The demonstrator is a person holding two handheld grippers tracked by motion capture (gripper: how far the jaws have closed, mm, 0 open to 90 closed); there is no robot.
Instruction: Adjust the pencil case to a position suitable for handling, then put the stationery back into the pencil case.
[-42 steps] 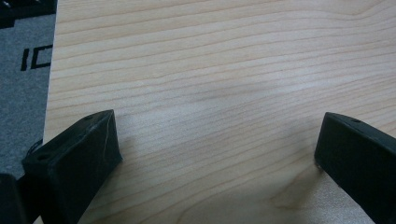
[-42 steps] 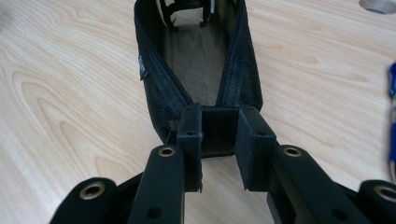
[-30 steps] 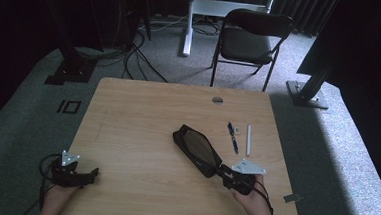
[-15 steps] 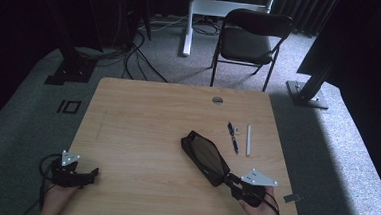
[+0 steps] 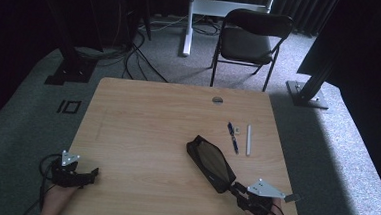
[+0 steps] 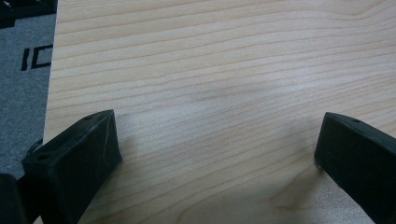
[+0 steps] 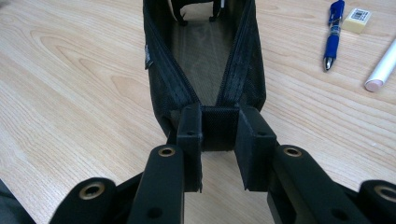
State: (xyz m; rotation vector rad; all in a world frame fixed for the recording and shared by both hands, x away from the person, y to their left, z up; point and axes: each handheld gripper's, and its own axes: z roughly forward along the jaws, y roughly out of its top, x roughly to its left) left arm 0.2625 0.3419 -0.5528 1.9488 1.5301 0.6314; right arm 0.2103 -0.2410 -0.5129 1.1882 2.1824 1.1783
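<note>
1. Black pencil pouch [image 5: 210,162] lies on the table [image 5: 142,129], near-right part, long axis running diagonally from mid-table toward the near-right corner. Zipper open, mouth gaping; table grain shows through the mesh in the right gripper view.
2. Right gripper [image 5: 240,188] is clamped on the pouch's near end; its jaws pinch the fabric tab [image 7: 219,126] where the two zipper sides meet.
3. Left gripper [image 5: 90,173] rests at the near-left table edge, jaws wide apart, nothing between them, well apart from the pouch.
4. Handling, my read: soft fabric/mesh, light, no stiffness. It will sag and fold if lifted by one end, and drag rather than slide cleanly.
5. Best hold is that end tab or the zipper tape: thicker, stitched, won't slip. The mesh wall is thin and would bunch.
6. To keep the mouth open, the free gripper would need the far end or one zipper edge.
7. Blue pen [image 5: 233,137], eraser [image 7: 357,20] and white stick [image 5: 248,139] lie just right of the pouch's far end, apart from it. A careless swing of the pouch could knock them.
</note>
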